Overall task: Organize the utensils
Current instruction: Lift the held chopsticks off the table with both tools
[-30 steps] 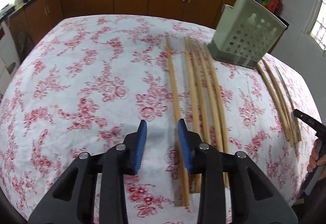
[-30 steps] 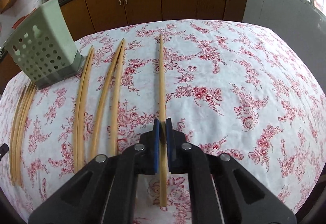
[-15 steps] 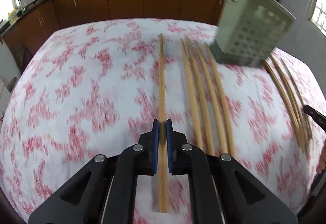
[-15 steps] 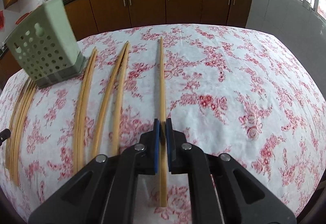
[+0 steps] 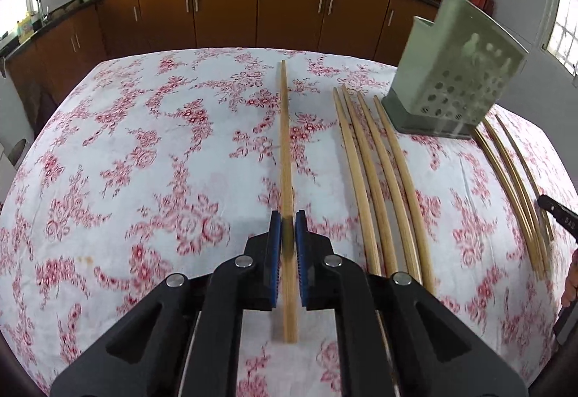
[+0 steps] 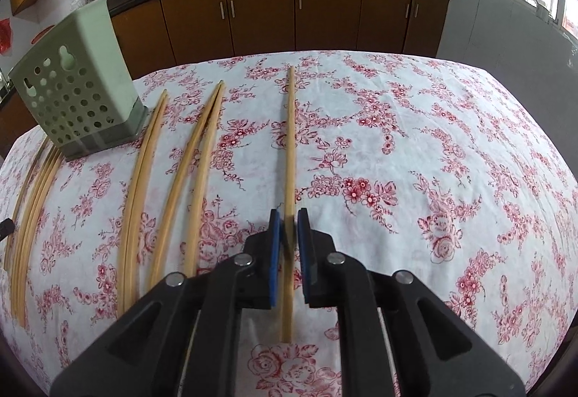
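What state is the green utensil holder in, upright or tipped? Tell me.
Upright. The green utensil holder stands on its darker base on the floral tablecloth, open top up; its lean looks like fisheye distortion. Whether anything is inside, cannot tell.

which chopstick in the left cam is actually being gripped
The lone chopstick standing apart on the left of the row, clamped between the blue fingers of the left gripper. The four chopsticks to its right lie untouched on the tablecloth.

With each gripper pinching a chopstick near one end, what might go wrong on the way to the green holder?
1. The left gripper grips its chopstick near one end, so the long free part could swing or slip.
2. The right gripper looks slightly parted around its chopstick; it might drop.
3. The light holder could tip if struck.
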`<state>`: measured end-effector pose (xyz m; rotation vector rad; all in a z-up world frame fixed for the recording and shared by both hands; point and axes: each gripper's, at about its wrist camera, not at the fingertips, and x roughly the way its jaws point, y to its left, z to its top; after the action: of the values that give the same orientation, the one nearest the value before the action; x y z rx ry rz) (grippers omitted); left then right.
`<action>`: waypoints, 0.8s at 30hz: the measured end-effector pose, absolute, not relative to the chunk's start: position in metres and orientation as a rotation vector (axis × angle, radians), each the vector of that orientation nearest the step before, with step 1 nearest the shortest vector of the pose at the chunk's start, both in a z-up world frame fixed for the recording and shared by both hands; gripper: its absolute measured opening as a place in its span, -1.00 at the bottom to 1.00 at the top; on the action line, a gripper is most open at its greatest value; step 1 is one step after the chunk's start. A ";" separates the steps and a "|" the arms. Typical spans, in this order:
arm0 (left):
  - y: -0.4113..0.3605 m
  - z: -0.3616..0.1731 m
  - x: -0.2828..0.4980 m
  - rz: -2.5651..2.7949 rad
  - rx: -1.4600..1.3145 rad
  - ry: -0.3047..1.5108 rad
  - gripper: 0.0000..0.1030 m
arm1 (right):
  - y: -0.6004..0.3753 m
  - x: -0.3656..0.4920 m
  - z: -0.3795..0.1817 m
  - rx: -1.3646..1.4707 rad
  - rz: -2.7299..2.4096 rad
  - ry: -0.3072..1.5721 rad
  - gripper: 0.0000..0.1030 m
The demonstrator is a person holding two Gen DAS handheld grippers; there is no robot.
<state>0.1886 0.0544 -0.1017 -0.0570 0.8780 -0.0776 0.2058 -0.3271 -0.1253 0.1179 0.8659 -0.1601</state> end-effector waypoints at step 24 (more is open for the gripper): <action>0.054 -0.098 0.158 -0.057 -0.019 0.885 -0.86 | -0.318 0.172 -0.124 0.079 -0.145 0.870 -0.85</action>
<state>0.1577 0.0536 -0.0982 -0.0189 0.8852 -0.0566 0.1719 -0.3183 -0.1243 0.0789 0.8702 -0.1454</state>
